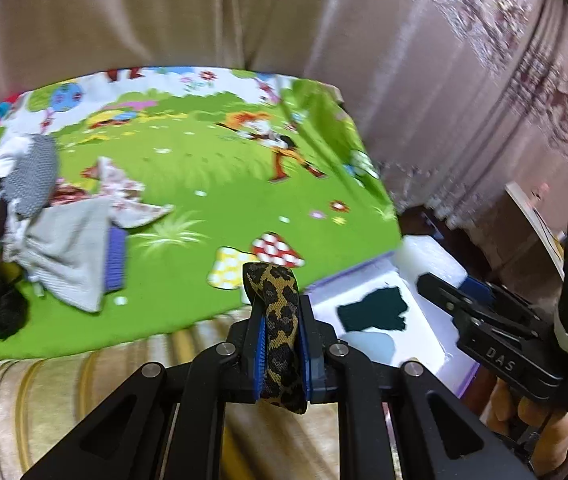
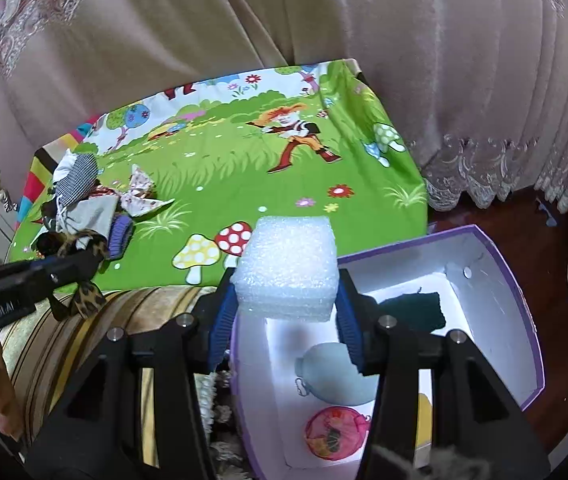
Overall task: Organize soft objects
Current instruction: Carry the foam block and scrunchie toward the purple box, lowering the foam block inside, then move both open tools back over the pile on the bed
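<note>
Both grippers loaded: right gripper (image 2: 286, 312) clamps foam (image 2: 288, 268) right above box (image 2: 500, 276); left gripper (image 1: 279, 340) pinches leopard band (image 1: 279, 312), beside box, farther. Right drops first, I'd say.

Two hand-held grippers, left (image 1: 279, 312) and right (image 2: 286, 300); one foam block (image 2: 288, 268); one leopard-print band (image 1: 279, 320); one purple box (image 2: 496, 256); one heap of cloths (image 1: 43, 216).

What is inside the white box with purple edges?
Inside the box lie a dark green cloth, a pale blue pouch and a pink round item. The foam block and tool hide the rest.
</note>
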Demonstrator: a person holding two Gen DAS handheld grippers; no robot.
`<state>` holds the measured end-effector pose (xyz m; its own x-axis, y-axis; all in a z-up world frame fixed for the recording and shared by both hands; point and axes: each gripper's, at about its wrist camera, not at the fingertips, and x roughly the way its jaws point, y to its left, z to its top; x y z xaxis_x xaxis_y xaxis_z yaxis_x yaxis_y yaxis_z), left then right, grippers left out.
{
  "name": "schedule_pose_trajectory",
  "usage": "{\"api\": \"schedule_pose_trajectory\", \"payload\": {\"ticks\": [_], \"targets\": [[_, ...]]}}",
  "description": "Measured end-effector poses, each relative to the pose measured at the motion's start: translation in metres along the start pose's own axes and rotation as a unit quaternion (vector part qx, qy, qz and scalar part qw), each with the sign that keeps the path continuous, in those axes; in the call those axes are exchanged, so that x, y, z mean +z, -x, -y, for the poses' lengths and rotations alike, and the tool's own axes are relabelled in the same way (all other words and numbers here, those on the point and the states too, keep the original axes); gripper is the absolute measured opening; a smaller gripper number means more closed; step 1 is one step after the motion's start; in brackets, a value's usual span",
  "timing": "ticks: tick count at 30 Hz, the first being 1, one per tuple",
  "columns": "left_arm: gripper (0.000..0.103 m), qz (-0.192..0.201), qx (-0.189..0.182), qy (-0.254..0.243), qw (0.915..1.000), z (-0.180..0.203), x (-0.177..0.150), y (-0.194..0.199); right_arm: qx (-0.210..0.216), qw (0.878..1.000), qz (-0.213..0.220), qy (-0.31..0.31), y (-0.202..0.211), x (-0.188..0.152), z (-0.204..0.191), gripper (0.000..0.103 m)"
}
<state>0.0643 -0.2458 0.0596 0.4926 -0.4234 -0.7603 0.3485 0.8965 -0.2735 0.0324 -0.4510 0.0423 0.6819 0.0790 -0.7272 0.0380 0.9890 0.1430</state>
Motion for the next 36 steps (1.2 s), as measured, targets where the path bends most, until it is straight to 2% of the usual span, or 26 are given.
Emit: {"api": "schedule_pose_trajectory", "payload": {"ticks": [6, 9, 12, 14, 16, 23, 24, 28, 30, 36], "targets": [[0.014, -0.023, -0.027, -0.031, 0.9989, 0.032, 0.004, -0.025, 0.001, 1.0, -0.006, -0.012, -0.004, 0.0, 0.017, 0.052], [0.014, -0.037, -0.04, -0.033, 0.998, 0.041, 0.008, -0.038, 0.011, 1.0, -0.009, -0.016, -0.006, 0.001, 0.02, 0.052], [0.014, -0.045, -0.047, -0.035, 0.9973, 0.049, 0.01, -0.047, 0.003, 1.0, -0.009, -0.014, -0.006, 0.002, 0.023, 0.053], [0.014, -0.049, -0.053, -0.036, 0.9968, 0.054, 0.011, -0.052, 0.003, 1.0, -0.008, -0.016, -0.006, 0.004, 0.026, 0.06], [0.014, -0.053, -0.053, -0.04, 0.9964, 0.058, 0.012, -0.056, 0.003, 1.0, -0.006, -0.017, -0.005, 0.006, 0.03, 0.073], [0.016, -0.061, -0.069, -0.044, 0.9947, 0.07, 0.018, -0.068, -0.009, 0.999, 0.007, -0.034, 0.001, 0.007, 0.044, 0.074], [0.019, -0.063, -0.072, -0.045, 0.9944, 0.072, 0.019, -0.069, -0.012, 0.999, 0.008, -0.035, 0.002, 0.007, 0.046, 0.074], [0.047, -0.063, -0.074, -0.044, 0.9943, 0.074, 0.02, -0.072, -0.018, 0.999, 0.015, -0.045, 0.008, 0.006, 0.055, 0.074], [0.051, -0.062, -0.073, -0.04, 0.9946, 0.073, 0.021, -0.072, -0.019, 0.998, 0.017, -0.053, 0.009, 0.006, 0.059, 0.074], [0.052, -0.054, -0.073, -0.036, 0.9952, 0.07, 0.023, -0.067, -0.02, 0.998, 0.02, -0.05, 0.012, 0.008, 0.056, 0.074]]}}
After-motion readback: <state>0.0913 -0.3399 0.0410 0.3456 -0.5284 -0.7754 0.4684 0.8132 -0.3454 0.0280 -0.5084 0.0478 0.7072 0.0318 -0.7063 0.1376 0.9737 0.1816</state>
